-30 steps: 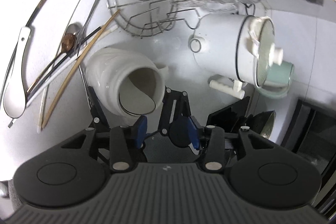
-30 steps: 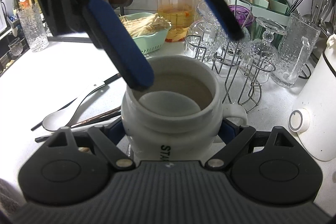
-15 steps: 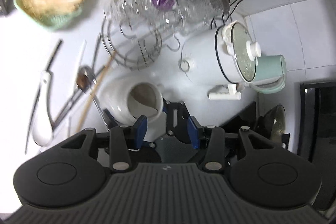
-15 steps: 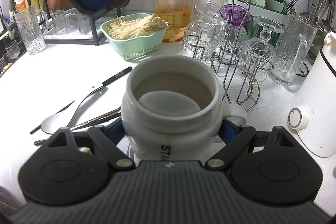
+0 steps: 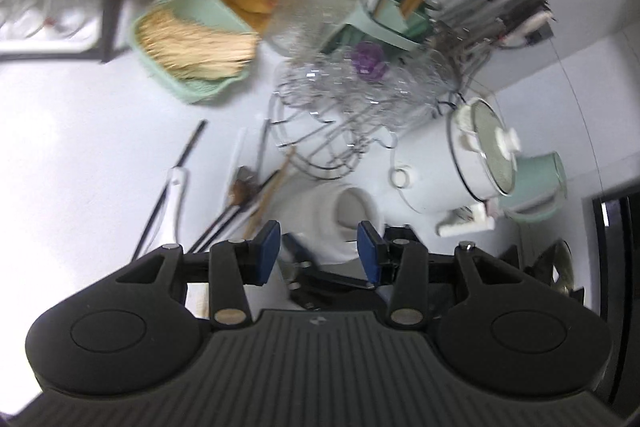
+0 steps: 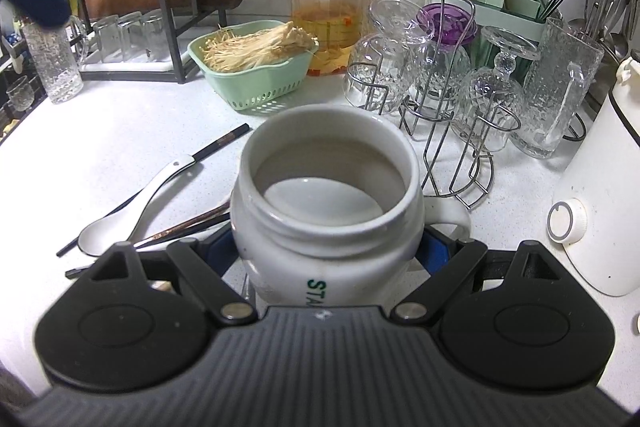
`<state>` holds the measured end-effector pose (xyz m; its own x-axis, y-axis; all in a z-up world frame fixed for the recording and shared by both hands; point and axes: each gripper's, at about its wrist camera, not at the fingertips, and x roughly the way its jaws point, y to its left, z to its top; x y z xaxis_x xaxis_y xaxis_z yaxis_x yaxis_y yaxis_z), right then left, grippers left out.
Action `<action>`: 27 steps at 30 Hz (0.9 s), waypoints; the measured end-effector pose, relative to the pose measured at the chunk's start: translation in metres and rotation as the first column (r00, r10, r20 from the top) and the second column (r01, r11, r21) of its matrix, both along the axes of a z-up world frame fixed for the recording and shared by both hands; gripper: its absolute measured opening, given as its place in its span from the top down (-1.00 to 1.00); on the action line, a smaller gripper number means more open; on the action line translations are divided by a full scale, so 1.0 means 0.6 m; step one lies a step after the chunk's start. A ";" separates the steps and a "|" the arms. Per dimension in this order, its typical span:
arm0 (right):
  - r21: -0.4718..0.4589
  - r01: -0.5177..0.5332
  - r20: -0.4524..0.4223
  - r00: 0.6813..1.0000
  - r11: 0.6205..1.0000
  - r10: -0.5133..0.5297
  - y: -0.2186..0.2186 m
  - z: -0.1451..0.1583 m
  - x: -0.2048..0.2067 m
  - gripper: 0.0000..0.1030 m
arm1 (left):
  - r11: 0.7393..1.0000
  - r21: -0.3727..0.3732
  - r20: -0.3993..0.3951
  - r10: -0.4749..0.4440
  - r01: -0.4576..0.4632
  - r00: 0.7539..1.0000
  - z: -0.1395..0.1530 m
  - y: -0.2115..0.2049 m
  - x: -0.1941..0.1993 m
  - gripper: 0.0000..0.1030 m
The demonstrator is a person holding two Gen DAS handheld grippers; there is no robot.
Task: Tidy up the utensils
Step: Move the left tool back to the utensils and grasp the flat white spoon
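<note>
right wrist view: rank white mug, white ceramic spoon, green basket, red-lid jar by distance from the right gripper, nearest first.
1. white mug: between the fingers of the right gripper, clamped.
2. white ceramic spoon: on the counter, left of the mug.
3. green basket: further back, left of centre, holding pale strands.
4. red-lid jar: just behind the basket, towards the wall.
</note>
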<state>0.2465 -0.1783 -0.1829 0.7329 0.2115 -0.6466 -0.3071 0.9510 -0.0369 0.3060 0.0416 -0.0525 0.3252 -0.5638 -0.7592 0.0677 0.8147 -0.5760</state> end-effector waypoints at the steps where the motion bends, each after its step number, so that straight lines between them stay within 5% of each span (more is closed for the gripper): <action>1: -0.001 0.000 -0.002 1.000 1.000 0.000 0.000 0.000 0.000 -0.78 | 1.000 -0.009 -0.008 0.016 -0.016 1.000 -0.007 0.010 -0.004 0.07; 12: -0.004 0.017 -0.021 1.000 1.000 -0.017 0.003 0.003 0.002 -0.78 | 0.981 -0.045 -0.126 0.181 -0.188 0.975 -0.122 0.095 -0.039 0.07; 27: -0.006 0.050 -0.033 0.998 0.999 -0.050 0.012 0.005 -0.013 -0.78 | 0.930 -0.084 -0.305 0.318 -0.358 0.898 -0.281 0.158 -0.056 0.07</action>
<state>0.2388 -0.1710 -0.1798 0.7205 0.1716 -0.6719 -0.2603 0.9650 -0.0327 0.2727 0.1366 -0.2210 0.2989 -0.5606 -0.7722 -0.3788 0.6730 -0.6352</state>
